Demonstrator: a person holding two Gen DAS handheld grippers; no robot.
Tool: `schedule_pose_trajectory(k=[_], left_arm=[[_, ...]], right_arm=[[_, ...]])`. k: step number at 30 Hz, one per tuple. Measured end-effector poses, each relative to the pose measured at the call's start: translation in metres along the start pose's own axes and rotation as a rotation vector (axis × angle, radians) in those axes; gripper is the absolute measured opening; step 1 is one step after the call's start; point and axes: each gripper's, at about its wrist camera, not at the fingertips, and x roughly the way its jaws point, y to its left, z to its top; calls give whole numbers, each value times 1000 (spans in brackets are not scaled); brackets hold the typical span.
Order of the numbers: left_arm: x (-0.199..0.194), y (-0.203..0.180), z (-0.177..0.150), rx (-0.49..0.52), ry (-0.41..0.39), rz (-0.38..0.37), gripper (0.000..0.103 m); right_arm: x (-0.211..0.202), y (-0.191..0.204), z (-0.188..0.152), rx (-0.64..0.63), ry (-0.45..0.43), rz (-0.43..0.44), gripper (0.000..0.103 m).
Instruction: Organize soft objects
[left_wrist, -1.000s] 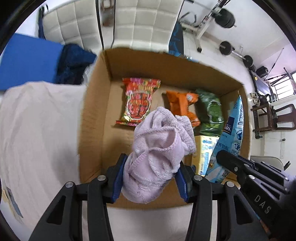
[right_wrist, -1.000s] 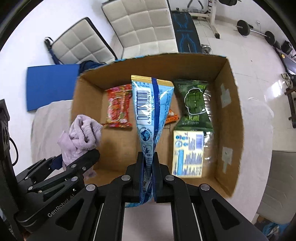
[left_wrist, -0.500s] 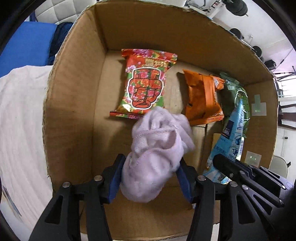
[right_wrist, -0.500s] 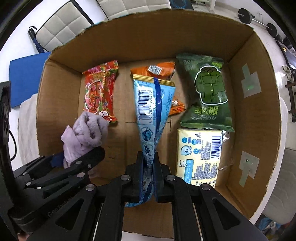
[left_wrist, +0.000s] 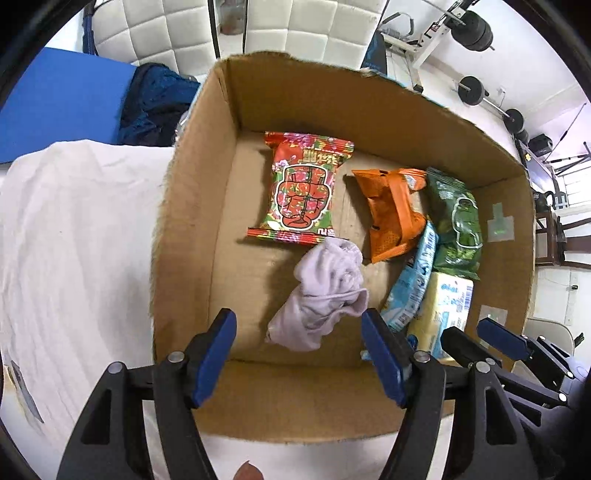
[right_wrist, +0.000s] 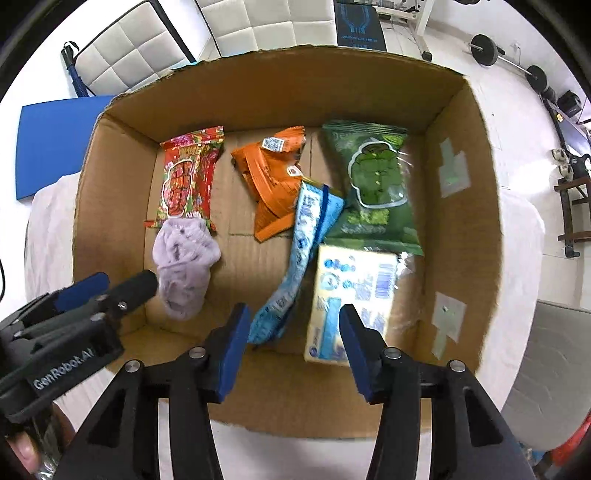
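Note:
A crumpled lilac cloth (left_wrist: 325, 291) (right_wrist: 184, 258) lies on the floor of the cardboard box (left_wrist: 192, 206) (right_wrist: 476, 206), below the red snack pack (left_wrist: 304, 186) (right_wrist: 186, 177). My left gripper (left_wrist: 297, 354) hangs above the cloth, its jaws opening, blue pads clear of it. A light blue packet (right_wrist: 303, 254) (left_wrist: 413, 284) rests slanted against the orange pack (right_wrist: 273, 177) (left_wrist: 391, 210). My right gripper (right_wrist: 291, 341) hovers over the packet's lower end, jaws opening, nothing pressed between the pads.
A green snack bag (right_wrist: 373, 188) and a yellow-white pack (right_wrist: 351, 295) fill the box's right side. The box stands on a white cloth-covered surface (left_wrist: 66, 240). Beyond it are white padded chairs (right_wrist: 258, 26), a blue mat (left_wrist: 59, 107) and gym weights (left_wrist: 476, 29).
Both grippers went from shut to open. The lilac cloth dropped from the left pads onto the box floor; the blue packet fell from the right pads and leans among the snacks.

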Motion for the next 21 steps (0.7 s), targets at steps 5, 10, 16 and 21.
schedule_pose_trajectory(k=[5,10,16,21], left_arm=[[-16,-3,-15,18,-51,18,71],[-33,-7,-29,25,-110,48,95],[-55,-11,-47,29,-158,53,99],[-85,-17,-66,24,-225,61,99]], right_arm=[[-19,-7,-19,-2,-41,-40,65],[-43,-17,-44,2,-77,-60,92],[-60,-25,-62,29,-116,-78,103],[-88,-30,-82,32,-171,-82,103]])
